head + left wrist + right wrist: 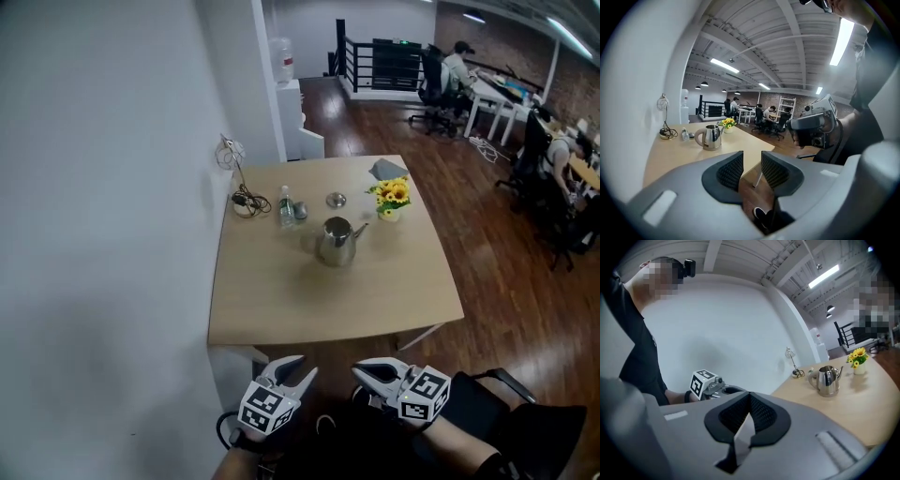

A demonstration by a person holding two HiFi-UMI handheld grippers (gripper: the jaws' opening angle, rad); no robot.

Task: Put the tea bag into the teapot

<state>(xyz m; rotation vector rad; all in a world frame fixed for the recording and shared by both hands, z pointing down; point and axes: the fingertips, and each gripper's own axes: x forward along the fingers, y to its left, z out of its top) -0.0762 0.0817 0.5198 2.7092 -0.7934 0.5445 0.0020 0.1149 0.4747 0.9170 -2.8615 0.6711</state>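
The steel teapot (pixel 336 242) stands upright near the middle of the wooden table (pixel 281 309), with its lid off. It also shows in the left gripper view, teapot (pixel 710 137), and in the right gripper view, teapot (pixel 827 379). Both grippers hang in front of the table's near edge, well short of the pot. My right gripper (pixel 750 401) is shut on a pale flat tea bag (pixel 739 439) that hangs down from its pads. My left gripper (pixel 752 165) has its jaws drawn close together with nothing between them. In the head view the left gripper (pixel 292 373) and right gripper (pixel 370 372) face each other.
Behind the teapot lie a round lid (pixel 336 200), a small bottle (pixel 286 208), a vase of yellow flowers (pixel 390 197) and a coiled cable (pixel 246 202). A white wall runs along the table's left. Office chairs and seated people are far off at the right.
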